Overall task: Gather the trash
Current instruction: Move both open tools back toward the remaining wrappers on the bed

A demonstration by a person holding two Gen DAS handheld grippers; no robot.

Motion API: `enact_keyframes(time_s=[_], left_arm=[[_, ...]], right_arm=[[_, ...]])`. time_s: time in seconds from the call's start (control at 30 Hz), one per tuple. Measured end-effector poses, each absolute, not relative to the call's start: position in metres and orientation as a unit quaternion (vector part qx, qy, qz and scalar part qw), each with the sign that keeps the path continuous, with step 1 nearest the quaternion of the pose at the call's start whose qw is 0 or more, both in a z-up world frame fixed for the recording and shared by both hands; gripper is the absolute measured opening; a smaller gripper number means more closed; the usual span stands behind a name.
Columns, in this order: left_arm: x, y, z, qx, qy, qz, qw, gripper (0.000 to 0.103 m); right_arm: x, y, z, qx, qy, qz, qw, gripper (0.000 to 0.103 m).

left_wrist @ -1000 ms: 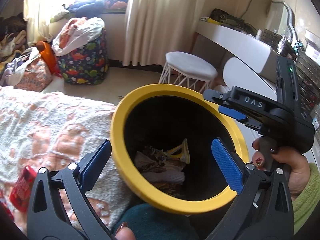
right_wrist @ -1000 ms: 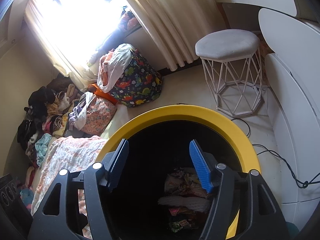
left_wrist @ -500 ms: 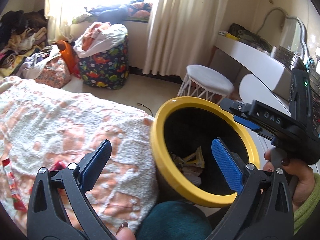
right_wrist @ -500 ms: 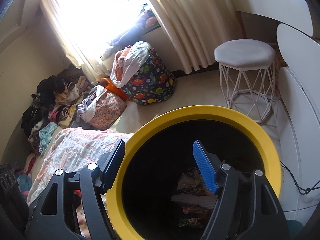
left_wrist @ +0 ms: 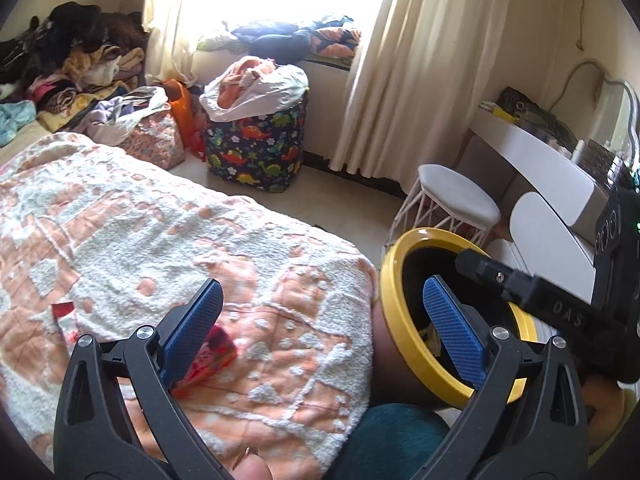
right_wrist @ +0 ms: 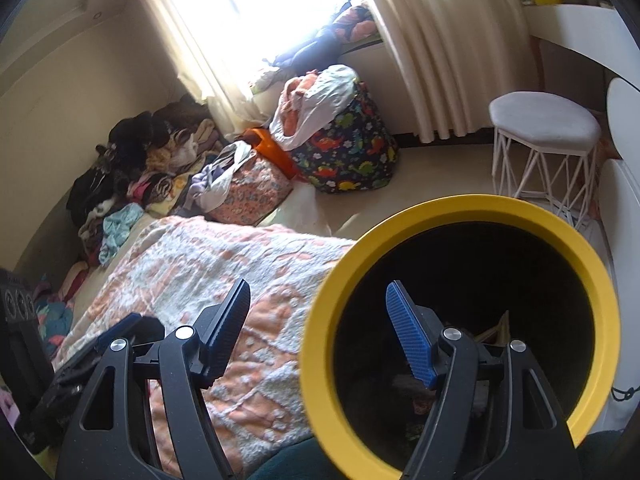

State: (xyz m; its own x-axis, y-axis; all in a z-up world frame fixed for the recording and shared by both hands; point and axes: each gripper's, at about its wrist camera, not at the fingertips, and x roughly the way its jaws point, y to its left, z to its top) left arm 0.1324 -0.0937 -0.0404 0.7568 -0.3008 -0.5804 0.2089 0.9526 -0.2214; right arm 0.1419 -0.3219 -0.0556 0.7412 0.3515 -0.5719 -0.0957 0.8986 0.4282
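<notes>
I am judging the job as partly done: the yellow-rimmed bin (right_wrist: 460,336) beside the bed is already holding crumpled wrappers (left_wrist: 430,334) at its bottom, but more trash is lying out on the blanket (left_wrist: 168,240). A red packet (left_wrist: 210,356) is sitting on the blanket, and a red-and-white wrapper (left_wrist: 66,320) is lying a little farther to its left.

My left gripper (left_wrist: 320,334) is standing spread wide with nothing between its pads. The red packet is lying just beneath and beside its left pad, partly hidden by it, not yet between the jaws; whether the pad is touching it I cannot tell. The bin's rim is showing behind its right pad.

My right gripper (right_wrist: 320,332) is also spread and empty, hanging at the bin's mouth, with the near rim showing between its pads.
</notes>
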Motion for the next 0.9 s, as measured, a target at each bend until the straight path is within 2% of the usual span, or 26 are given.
enact_keyframes(time_s=[0.43,0.8,0.9], left_arm=[[0.128,-0.019,-0.048,-0.107,0.318,-0.054,0.94,0.092],[0.128,0.061,-0.074,-0.155,0.349,0.047,0.923,0.092],[0.127,0.076,-0.082,-0.172,0.356,0.056,0.917,0.085]], right_arm=[[0.133,-0.245,-0.061,0.136,0.369,0.189,0.9,0.072],[0.139,-0.18,-0.081,0.104,0.414,0.232,0.874,0.072],[0.146,-0.162,-0.091,0.096,0.433,0.24,0.864,0.072]])
